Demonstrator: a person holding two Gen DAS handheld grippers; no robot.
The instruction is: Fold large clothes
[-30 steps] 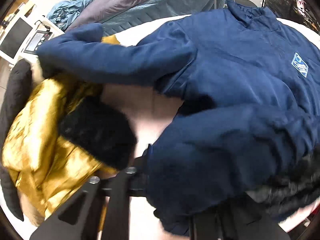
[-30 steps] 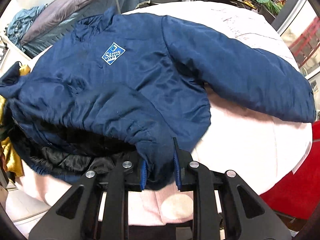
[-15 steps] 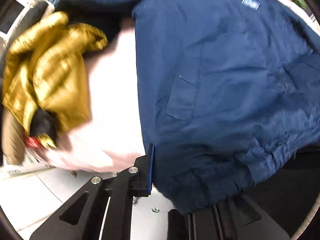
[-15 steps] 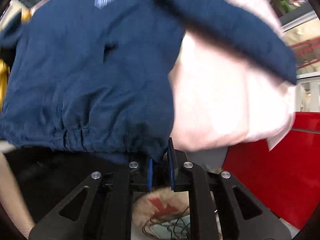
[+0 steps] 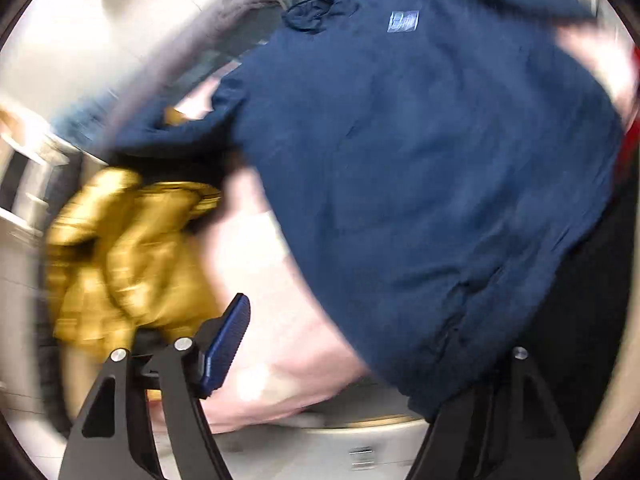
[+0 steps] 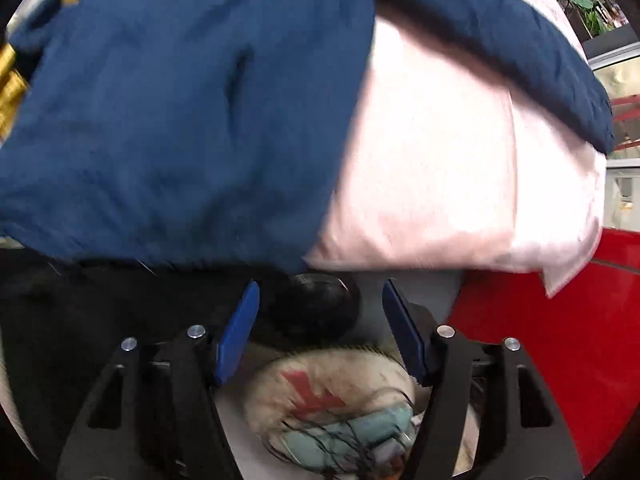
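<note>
A large navy blue jacket (image 5: pixel 420 168) with a small logo patch lies spread front-up on a pale pink sheet (image 5: pixel 276 320), its hem hanging over the near edge. It also fills the upper left of the right wrist view (image 6: pixel 168 112), one sleeve (image 6: pixel 520 60) stretched to the right. My left gripper (image 5: pixel 360 344) is open, its left blue pad (image 5: pixel 226 344) bare and the right finger behind the hem. My right gripper (image 6: pixel 320 328) is open and empty, just below the hem.
A gold puffy jacket (image 5: pixel 128 256) lies bunched at the left of the sheet. Below the table edge sit a dark round object (image 6: pixel 316 308), a white sack with cables (image 6: pixel 332 412) and a red panel (image 6: pixel 560 340). Both views are motion-blurred.
Both grippers have opened and let go of the jacket hem, which now lies flat over the table edge. Both have pulled back toward the near edge.
</note>
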